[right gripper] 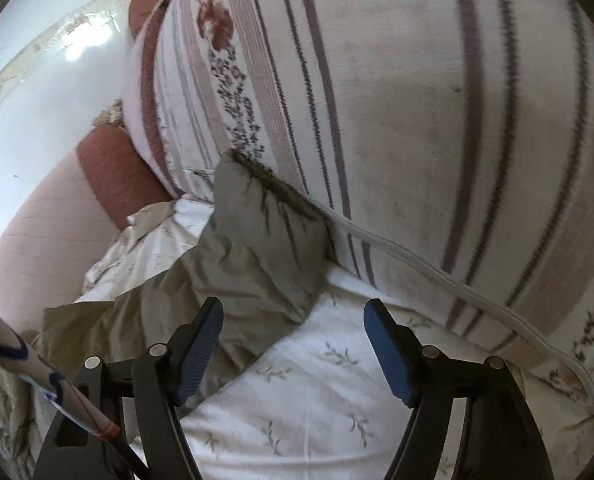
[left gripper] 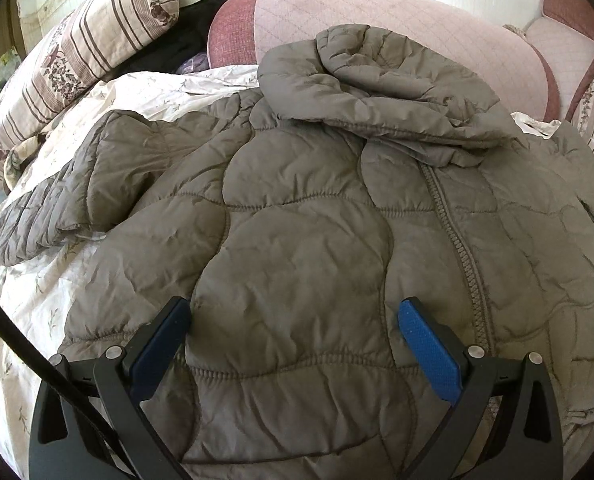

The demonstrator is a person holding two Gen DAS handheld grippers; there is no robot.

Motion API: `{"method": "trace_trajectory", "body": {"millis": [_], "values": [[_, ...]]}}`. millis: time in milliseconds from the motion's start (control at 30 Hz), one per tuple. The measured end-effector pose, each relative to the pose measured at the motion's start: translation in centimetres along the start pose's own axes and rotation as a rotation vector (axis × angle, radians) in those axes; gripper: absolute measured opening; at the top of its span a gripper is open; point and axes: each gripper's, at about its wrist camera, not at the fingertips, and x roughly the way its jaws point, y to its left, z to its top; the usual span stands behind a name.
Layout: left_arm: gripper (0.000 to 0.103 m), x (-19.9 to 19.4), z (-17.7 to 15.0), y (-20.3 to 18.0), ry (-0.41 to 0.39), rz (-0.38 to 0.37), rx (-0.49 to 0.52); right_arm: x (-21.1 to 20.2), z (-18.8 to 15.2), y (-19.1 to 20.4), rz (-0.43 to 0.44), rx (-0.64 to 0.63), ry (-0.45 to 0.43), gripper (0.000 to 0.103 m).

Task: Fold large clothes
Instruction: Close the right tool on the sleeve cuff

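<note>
A grey-brown quilted jacket (left gripper: pixel 297 220) lies front up on a white floral sheet (left gripper: pixel 29 304), its zipper (left gripper: pixel 457 240) closed. Its hood (left gripper: pixel 377 88) is crumpled at the far end, and one sleeve (left gripper: pixel 57 208) stretches out to the left. My left gripper (left gripper: pixel 295 308) hovers open over the jacket's lower front, the jaws spread wide with only flat fabric below them. In the right wrist view the jacket's other sleeve (right gripper: pixel 249 248) rests with its cuff against a striped cushion (right gripper: pixel 417 120). My right gripper (right gripper: pixel 293 308) is open just short of that sleeve, its left finger (right gripper: pixel 201 344) over the fabric's edge.
A striped floral cushion (left gripper: pixel 77 52) lies at the far left beside dark clothes (left gripper: pixel 185 40). A pink padded backrest (left gripper: pixel 377 12) runs behind the jacket. A black cable (left gripper: pixel 17 340) crosses the lower left. A pale patterned strip (right gripper: pixel 37 368) crosses the right wrist view's lower left.
</note>
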Motion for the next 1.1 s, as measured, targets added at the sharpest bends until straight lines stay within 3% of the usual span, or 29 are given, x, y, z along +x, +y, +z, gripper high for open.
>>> {"method": "trace_trajectory", "body": {"millis": [200, 267, 300, 333, 400, 533, 733, 967, 1100], "values": [[0.103, 0.1, 0.0, -0.1, -0.004, 0.006, 0.005, 3.4, 1.4, 0.4, -0.011, 0.007, 0.047, 0.077], [0.103, 0.0, 0.0, -0.1, -0.004, 0.007, 0.007, 4.5, 1.9, 0.3, -0.023, 0.016, 0.067, 0.064], [0.103, 0.1, 0.0, -0.2, -0.003, 0.009, 0.008, 5.1, 2.0, 0.1, -0.006, 0.023, 0.084, 0.035], [0.103, 0.1, 0.0, -0.2, -0.004, 0.010, 0.009, 5.4, 2.1, -0.1, 0.004, 0.027, 0.102, 0.022], [0.103, 0.0, 0.0, -0.1, -0.004, 0.008, 0.008, 5.0, 2.0, -0.3, 0.026, 0.044, 0.099, 0.017], [0.103, 0.0, 0.0, -0.2, -0.003, 0.008, 0.006, 0.8, 1.6, 0.5, 0.053, 0.040, 0.009, 0.015], [0.103, -0.6, 0.2, 0.2, -0.002, -0.009, -0.016, -7.5, 0.7, 3.8, 0.173, 0.007, -0.098, 0.015], [0.103, -2.6, 0.5, 1.0, -0.046, -0.024, -0.045, -17.5, -2.0, 13.2, 0.437, -0.110, -0.158, 0.014], [0.103, -3.3, 0.7, 1.7, -0.063, -0.018, -0.061, -20.7, -5.7, 19.3, 0.600, -0.184, -0.115, 0.014]]}}
